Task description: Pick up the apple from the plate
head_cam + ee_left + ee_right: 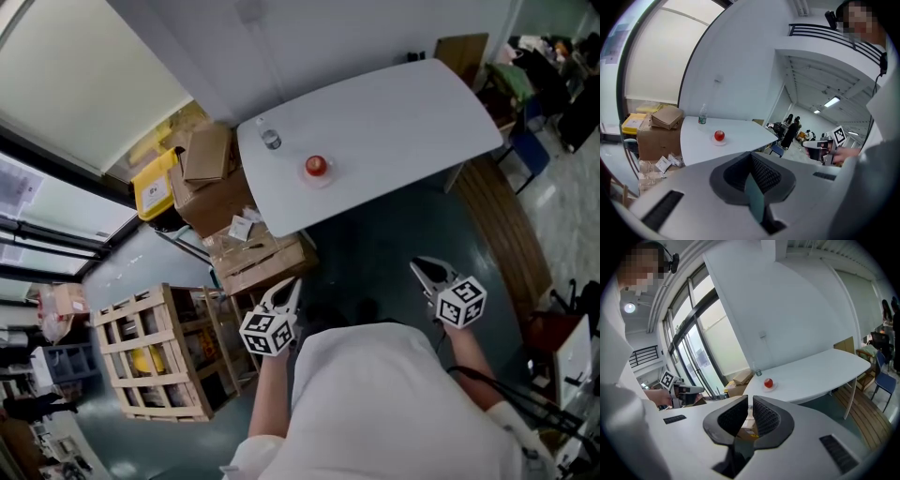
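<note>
A red apple [316, 166] sits on a small white plate [319, 179] near the left end of a white table [403, 122]. Both grippers are well short of the table, held in front of the person's body over the dark floor. My left gripper [290, 287] is shut and empty, with its jaws pressed together [751, 157]. My right gripper [424, 269] also looks shut, with nothing between its jaws [750, 399]. The apple [719, 135] shows far ahead in the left gripper view, and the apple [768, 382] is likewise distant in the right gripper view.
A clear bottle [271, 139] stands on the table behind the apple. Cardboard boxes [211, 159] and a yellow box [154, 184] pile up by the table's left end, with more boxes [264, 260] under its near corner. A wooden crate [155, 354] stands at lower left. A blue chair [527, 150] is at the right.
</note>
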`<state>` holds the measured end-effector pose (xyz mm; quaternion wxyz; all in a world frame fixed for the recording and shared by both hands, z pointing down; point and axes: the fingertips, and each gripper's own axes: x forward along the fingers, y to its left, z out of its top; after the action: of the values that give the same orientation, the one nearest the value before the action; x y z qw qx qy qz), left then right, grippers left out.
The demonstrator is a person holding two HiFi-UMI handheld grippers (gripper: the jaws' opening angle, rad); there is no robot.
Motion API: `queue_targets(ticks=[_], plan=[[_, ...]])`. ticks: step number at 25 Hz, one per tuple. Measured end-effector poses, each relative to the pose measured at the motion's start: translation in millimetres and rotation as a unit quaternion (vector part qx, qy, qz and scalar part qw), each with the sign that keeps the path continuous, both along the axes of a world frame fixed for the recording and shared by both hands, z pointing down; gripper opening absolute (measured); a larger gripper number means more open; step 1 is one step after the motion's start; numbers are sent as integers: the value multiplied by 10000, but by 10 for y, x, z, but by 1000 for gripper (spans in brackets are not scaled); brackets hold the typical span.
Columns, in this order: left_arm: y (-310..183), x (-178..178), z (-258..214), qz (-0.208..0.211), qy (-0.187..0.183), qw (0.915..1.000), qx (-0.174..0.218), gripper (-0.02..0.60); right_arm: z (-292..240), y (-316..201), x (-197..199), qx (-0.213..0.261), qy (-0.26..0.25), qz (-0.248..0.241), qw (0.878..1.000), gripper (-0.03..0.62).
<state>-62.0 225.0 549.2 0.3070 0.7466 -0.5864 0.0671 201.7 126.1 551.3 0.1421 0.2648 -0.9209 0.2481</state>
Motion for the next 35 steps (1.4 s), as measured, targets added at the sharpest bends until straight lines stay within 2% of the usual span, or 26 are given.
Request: queue_targets(ticks=[9, 18, 35], plan=[[-81, 203, 58, 11, -104, 9999, -93, 2, 42, -80, 185, -134, -131, 62, 9998, 52], [-376, 163, 58, 90, -147, 9998, -43, 2, 74, -284, 115, -177, -68, 77, 9998, 52], [-1512, -281, 119, 556, 51, 9984, 28, 2, 138, -1137, -365, -290, 253, 323, 9987, 52]])
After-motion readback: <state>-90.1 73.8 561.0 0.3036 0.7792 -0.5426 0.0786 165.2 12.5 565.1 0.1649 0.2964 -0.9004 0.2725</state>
